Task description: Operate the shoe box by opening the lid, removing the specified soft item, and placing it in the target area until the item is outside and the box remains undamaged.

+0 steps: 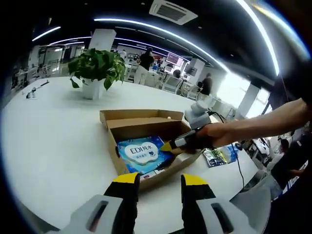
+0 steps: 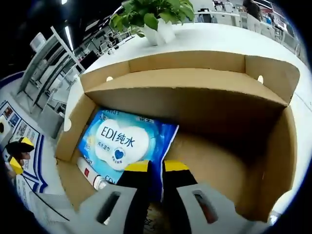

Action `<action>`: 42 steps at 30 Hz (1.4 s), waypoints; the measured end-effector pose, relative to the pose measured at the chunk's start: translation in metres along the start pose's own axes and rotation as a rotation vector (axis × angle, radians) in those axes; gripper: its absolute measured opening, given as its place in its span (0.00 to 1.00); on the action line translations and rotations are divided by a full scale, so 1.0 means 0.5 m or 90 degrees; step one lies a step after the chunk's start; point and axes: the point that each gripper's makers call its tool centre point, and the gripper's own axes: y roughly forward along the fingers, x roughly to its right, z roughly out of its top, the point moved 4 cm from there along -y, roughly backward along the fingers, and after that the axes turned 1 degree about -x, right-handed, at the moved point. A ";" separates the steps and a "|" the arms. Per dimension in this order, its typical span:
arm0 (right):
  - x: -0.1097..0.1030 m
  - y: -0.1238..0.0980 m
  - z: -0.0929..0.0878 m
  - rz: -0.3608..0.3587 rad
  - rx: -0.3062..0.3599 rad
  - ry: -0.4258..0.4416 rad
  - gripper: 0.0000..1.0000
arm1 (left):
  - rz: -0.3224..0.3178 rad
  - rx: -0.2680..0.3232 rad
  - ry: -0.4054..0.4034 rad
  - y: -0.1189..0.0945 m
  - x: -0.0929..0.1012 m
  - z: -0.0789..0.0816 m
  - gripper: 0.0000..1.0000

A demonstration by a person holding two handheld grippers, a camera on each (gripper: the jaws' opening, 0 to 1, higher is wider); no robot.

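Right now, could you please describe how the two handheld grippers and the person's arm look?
Both the left gripper and the right gripper have grey bodies, black jaws and yellow tips. The reaching arm is bare, with no sleeve showing, and a dark cable trails below it.

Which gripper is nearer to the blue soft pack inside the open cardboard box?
Right. The right gripper is inside the cardboard box, jaws at the blue soft pack's edge; the left gripper is outside.

Wipes pack (image 2: 124, 144) lies in box (image 2: 273, 161) (plant (image 1: 96, 66) behind).
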 end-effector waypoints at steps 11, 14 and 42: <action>0.002 -0.009 0.000 -0.015 -0.005 -0.027 0.00 | -0.006 -0.005 0.008 0.009 0.003 0.003 0.34; 0.014 -0.017 0.000 -0.030 -0.006 -0.034 0.00 | -0.008 -0.006 0.010 0.014 0.004 0.006 0.34; 0.075 -0.076 0.001 -0.084 -0.005 -0.041 0.00 | 0.011 -0.100 0.012 0.195 0.001 0.055 0.33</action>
